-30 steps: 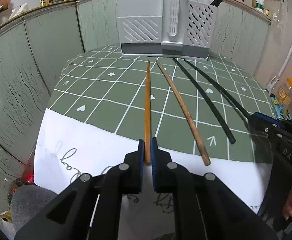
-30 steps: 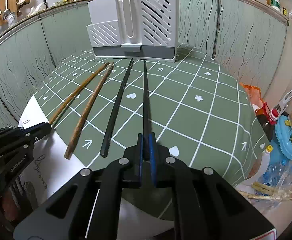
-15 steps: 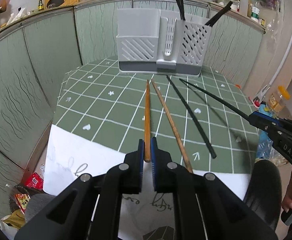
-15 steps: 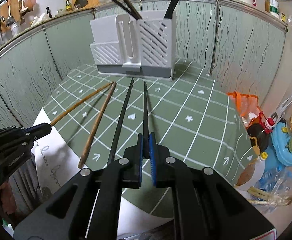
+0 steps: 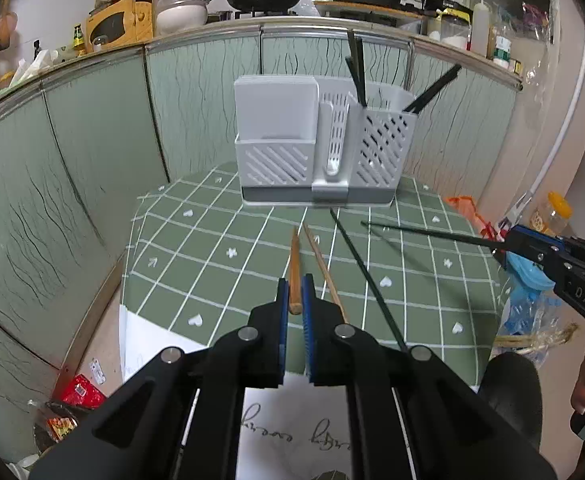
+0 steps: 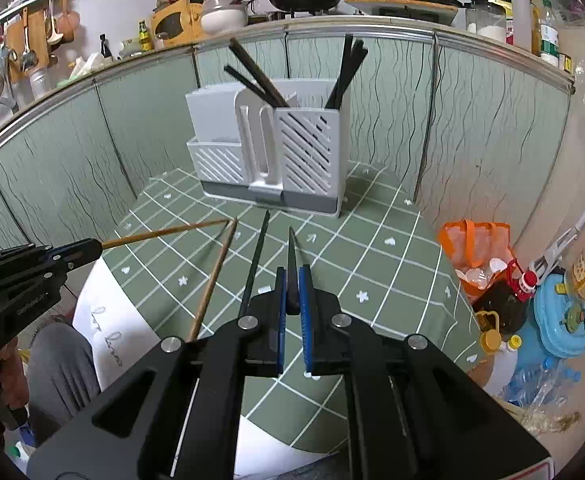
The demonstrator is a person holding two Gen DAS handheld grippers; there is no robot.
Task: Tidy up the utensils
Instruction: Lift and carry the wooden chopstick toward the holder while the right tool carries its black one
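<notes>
Now I have my left hand-held gripper (image 5: 295, 304) clamped on an orange-brown wooden chopstick (image 5: 293, 268) and my right hand-held gripper (image 6: 291, 300) on a slim black chopstick (image 6: 291, 256), both seemingly clear above the green checked counter (image 5: 212, 248), aimed at the grey slotted plastic utensil holder (image 5: 316, 148) for dropping in.

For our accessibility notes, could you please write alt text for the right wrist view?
The right gripper grips a black chopstick above a green checked table, aimed at a grey utensil holder. At left, the left gripper holds a wooden chopstick.
</notes>
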